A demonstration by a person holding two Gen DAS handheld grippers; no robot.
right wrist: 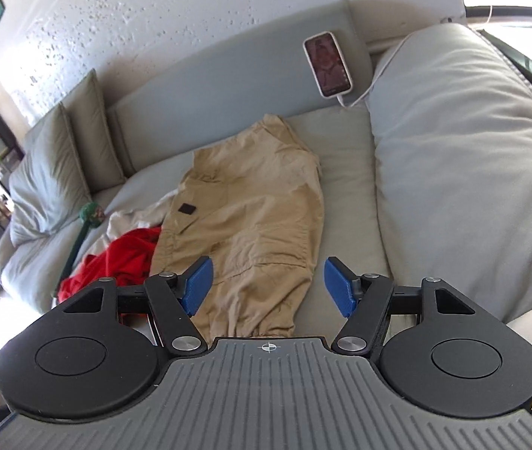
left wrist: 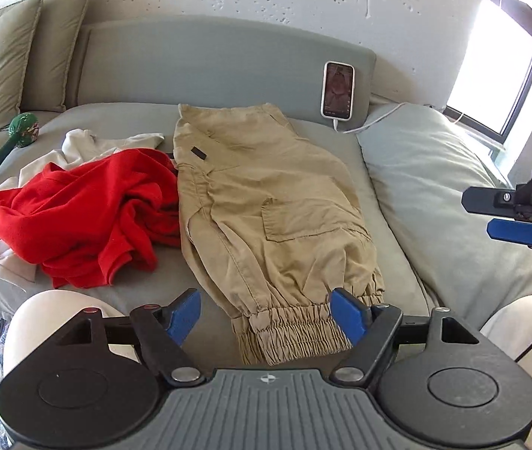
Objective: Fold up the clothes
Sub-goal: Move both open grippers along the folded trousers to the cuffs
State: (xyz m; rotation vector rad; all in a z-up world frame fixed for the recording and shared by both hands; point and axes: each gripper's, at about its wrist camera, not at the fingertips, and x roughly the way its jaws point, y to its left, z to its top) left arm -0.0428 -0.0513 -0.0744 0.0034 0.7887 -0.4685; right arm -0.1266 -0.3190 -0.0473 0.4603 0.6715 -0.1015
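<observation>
Far to my left, green-grey cushions [left wrist: 7, 56] lean against the wall, and a green toy on a stick [left wrist: 23, 129] lies on the sofa seat [left wrist: 123, 112] below them. Next along, a crumpled red garment [left wrist: 86, 206] sits heaped on top of a white garment [left wrist: 89, 142], its edge touching the khaki trousers [left wrist: 266, 202]. Those lie flat down the middle of the seat, folded lengthwise, elastic cuffs toward me. My left tongs [left wrist: 266, 317] hang spread wide just above the cuffs, gripping nothing. My right tongs [right wrist: 268, 285] are spread just as wide over the lower leg, also holding nothing. Further right, a phone [left wrist: 337, 90] on a white cable leans against the backrest, beside a large pale cushion [left wrist: 435, 187].
</observation>
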